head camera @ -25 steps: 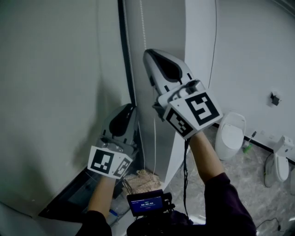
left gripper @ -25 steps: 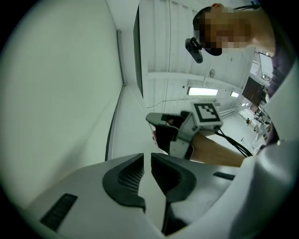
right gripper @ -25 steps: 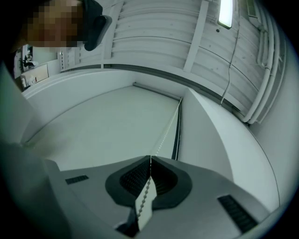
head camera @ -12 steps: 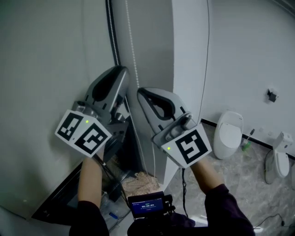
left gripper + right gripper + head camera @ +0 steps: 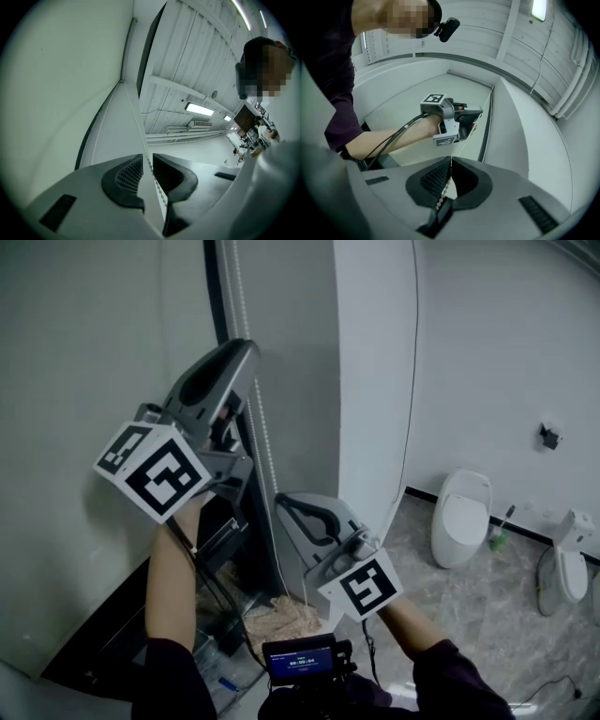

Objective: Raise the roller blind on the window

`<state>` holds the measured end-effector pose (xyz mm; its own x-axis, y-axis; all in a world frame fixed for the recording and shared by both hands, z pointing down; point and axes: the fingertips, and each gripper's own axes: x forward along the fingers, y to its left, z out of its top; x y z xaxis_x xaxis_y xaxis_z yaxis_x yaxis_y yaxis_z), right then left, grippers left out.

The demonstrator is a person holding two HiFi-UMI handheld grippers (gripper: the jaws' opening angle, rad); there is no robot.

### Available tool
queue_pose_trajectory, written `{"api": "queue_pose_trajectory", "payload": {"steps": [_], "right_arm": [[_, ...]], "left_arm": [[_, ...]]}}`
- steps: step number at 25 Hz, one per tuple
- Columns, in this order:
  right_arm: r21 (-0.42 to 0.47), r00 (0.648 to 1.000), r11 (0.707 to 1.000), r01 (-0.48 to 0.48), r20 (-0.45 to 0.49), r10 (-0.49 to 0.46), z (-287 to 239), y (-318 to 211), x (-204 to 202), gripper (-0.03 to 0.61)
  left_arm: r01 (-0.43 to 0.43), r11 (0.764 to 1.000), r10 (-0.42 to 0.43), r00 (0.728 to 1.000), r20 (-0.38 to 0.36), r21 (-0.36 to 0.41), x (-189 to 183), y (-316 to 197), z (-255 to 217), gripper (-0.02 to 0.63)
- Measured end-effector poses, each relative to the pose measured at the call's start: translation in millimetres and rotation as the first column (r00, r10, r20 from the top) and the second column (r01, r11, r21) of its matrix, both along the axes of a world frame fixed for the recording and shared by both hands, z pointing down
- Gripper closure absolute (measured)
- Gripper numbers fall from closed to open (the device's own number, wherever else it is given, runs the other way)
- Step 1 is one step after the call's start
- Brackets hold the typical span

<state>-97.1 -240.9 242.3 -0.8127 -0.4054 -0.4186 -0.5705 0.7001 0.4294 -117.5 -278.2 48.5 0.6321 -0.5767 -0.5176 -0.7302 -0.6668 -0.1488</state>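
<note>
A white bead chain [image 5: 251,381] hangs beside the dark window frame [image 5: 214,296], to the right of the pale blind fabric [image 5: 84,381]. My left gripper [image 5: 247,349] is raised high on the chain. In the left gripper view the chain [image 5: 138,126] runs through the narrow gap of the left gripper [image 5: 147,161], whose pads stand slightly apart. My right gripper [image 5: 281,504] is lower down. In the right gripper view the right gripper [image 5: 451,161] is shut on the chain [image 5: 462,144], which leads up to the left gripper [image 5: 472,116].
Dark glass [image 5: 103,652] shows under the blind's bottom edge. A white column [image 5: 375,381] stands right of the chain, with a thin cable [image 5: 410,427] on it. A toilet [image 5: 461,517] and another white fixture [image 5: 570,568] stand on the tiled floor. Debris [image 5: 286,615] lies below.
The left gripper has climbed from low beside the frame to high up on the chain. The right gripper has come down from high to low, shut on the chain.
</note>
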Motion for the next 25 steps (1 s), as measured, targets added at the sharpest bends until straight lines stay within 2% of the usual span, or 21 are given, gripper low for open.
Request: {"api": "queue_pose_trajectory", "payload": {"steps": [3, 8, 13, 17, 21, 25], "right_arm": [[-0.046, 0.999, 0.999, -0.010, -0.035, 0.008, 36.8, -6.3, -4.2, 0.563], [-0.147, 0.999, 0.989, 0.006, -0.052, -0.014, 82.2, 8.3, 6.5, 0.563], [-0.236, 0.997, 0.971, 0.042, -0.048, -0.055, 94.6, 13.3, 19.6, 0.565], [-0.240, 0.996, 0.970, 0.034, -0.066, -0.051, 103.7, 20.5, 20.9, 0.563], [-0.238, 0.999, 0.971, 0.007, -0.039, -0.017, 104.8, 7.2, 22.8, 0.563], [-0.209, 1.000, 0.978, -0.001, 0.029, 0.007, 55.1, -7.7, 31.9, 0.561]], "left_arm": [[-0.002, 1.000, 0.002, 1.000, -0.016, -0.003, -4.9, -12.0, 2.4, 0.590], [0.030, 1.000, -0.029, 0.999, -0.024, 0.006, 1.6, 0.2, -15.5, 0.591], [0.050, 0.999, -0.049, 0.999, 0.014, -0.015, 12.8, -9.5, -37.2, 0.591], [0.063, 0.998, -0.062, 0.998, 0.012, -0.030, 11.3, -5.0, -23.1, 0.594], [0.109, 0.994, -0.109, 0.994, -0.002, 0.020, -0.2, 0.7, -11.5, 0.594], [0.148, 0.988, -0.151, 0.987, 0.047, 0.054, 0.2, 10.8, -6.8, 0.594]]}}
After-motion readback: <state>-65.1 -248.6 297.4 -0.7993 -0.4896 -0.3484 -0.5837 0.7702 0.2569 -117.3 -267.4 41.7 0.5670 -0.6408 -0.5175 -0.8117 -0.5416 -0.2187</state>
